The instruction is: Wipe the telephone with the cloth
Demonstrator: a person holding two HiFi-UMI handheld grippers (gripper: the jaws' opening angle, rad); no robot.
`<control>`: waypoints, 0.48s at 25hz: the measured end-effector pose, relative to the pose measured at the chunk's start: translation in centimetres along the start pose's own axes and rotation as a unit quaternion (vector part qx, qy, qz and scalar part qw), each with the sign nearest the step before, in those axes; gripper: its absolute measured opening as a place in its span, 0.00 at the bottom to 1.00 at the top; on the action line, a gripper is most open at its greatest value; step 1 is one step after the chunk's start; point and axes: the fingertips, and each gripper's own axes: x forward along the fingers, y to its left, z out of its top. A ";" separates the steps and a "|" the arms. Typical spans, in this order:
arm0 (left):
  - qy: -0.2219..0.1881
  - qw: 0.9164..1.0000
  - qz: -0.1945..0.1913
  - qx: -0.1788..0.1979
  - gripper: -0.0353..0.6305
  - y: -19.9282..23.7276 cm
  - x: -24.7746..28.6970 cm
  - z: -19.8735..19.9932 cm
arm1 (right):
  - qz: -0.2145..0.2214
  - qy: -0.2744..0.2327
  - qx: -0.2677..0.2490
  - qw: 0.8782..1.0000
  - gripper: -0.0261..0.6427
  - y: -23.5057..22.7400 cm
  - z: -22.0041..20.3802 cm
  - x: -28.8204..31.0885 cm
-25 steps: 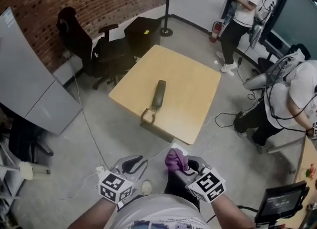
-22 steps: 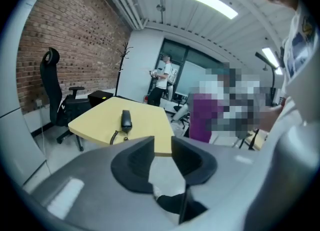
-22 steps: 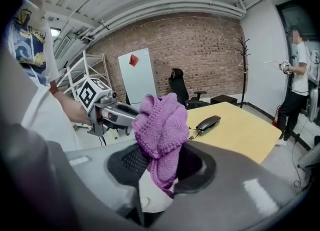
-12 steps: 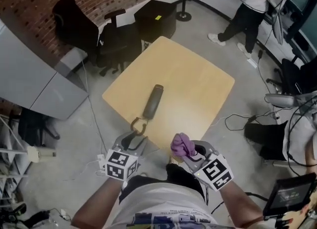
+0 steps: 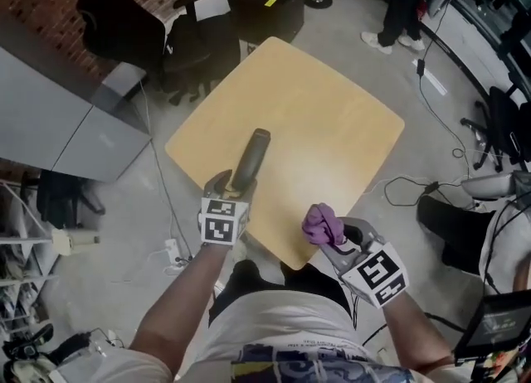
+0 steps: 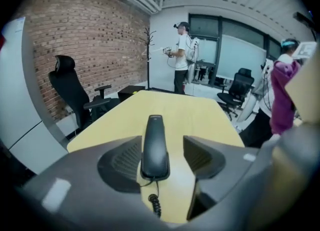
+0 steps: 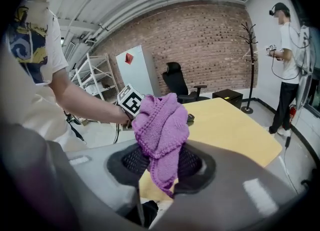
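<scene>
- Presently the left tongs [image 5: 233, 185] stand open. Their jaws have just been widening, and the near end of the telephone handset [image 5: 251, 157] sits between them. In the left gripper view pale wood shows on either side of it, so the pads are not pressing.
- The telephone handset lies flat on the surface [image 5: 332, 116], in its 8 o'clock part, close to the edge by the person.
- Long axis: about 7 to 1 o'clock in the head view. Seen along the left tongs' own line it runs straight out to 12 o'clock.
- A coiled cord [image 6: 154, 204] trails from the near end toward 6 o'clock, passing beneath the tongs.
- The right tongs [image 5: 332, 236] are clamped on the cloth [image 5: 322, 224]. It bunches up above the jaws, with a tail hanging below.
- The right tongs sit at roughly 4 o'clock from the telephone handset, by the surface's 6 o'clock corner and apart from the phone.
- Judgement: the left hand is the nearer and is placed to pin the phone. The cloth has to travel toward 10 o'clock, and a stroke would best follow the long axis.
- Materials:
  - The telephone handset is a slim, round-ended bar of dark matte plastic, hard and smooth. It would likely skate on the smooth light-wood top unless steadied.
  - The cloth is purple knit, ribbed, soft and floppy.
  - The tong pads are dark and grid-textured.
</scene>
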 end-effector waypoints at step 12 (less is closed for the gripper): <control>0.037 0.999 0.003 -0.007 0.50 0.9 7.2 -1.0 | -0.016 0.053 0.012 0.998 0.22 -1.7 -1.3 -1.5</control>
